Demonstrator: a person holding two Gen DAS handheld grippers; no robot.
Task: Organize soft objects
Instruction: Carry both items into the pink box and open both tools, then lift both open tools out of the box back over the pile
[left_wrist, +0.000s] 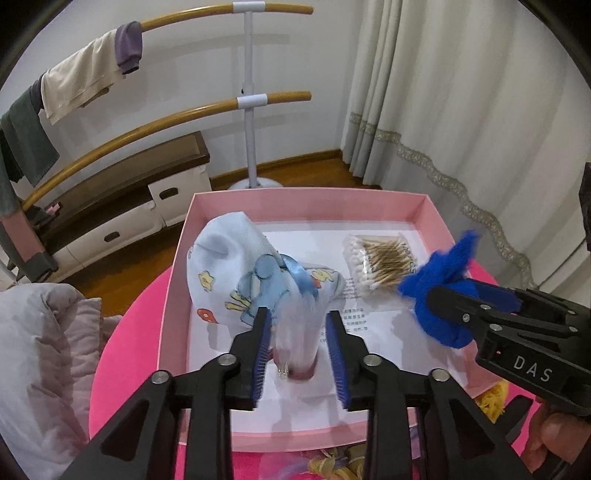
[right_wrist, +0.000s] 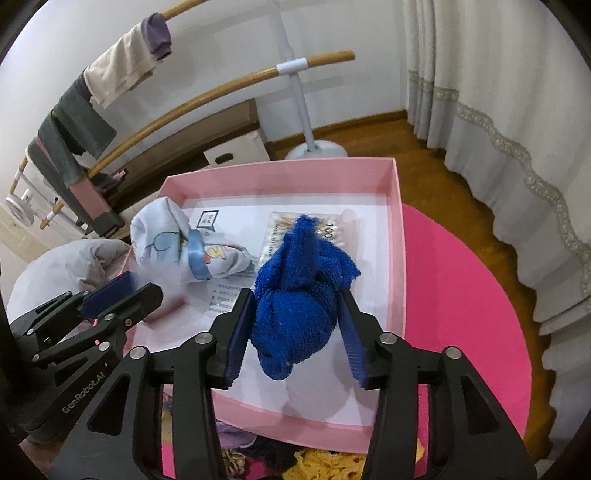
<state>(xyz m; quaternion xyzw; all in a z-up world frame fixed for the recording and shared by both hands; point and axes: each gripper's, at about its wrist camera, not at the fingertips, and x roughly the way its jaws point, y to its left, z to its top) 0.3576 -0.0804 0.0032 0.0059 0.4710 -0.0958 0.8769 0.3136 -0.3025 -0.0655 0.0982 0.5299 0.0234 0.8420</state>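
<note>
A pink box (left_wrist: 177, 258) (right_wrist: 397, 236) sits on a bright pink round table. In it lies a light-blue printed cloth bundle (left_wrist: 236, 273) (right_wrist: 166, 240) tied with a blue ribbon. My left gripper (left_wrist: 299, 321) is open over the box, its jaws either side of a blurred pale, pink-based object (left_wrist: 295, 343) that touches neither pad. My right gripper (right_wrist: 297, 301) is shut on a rolled blue towel (right_wrist: 295, 295) (left_wrist: 439, 288) and holds it above the box's right half.
A pack of cotton swabs (left_wrist: 380, 262) lies at the box's back right on printed paper. Yellow and purple soft items (right_wrist: 321, 461) lie in front of the box. A grey quilt (left_wrist: 40, 350) is at left. A clothes rack (left_wrist: 251, 99) and a curtain (left_wrist: 461, 92) stand behind.
</note>
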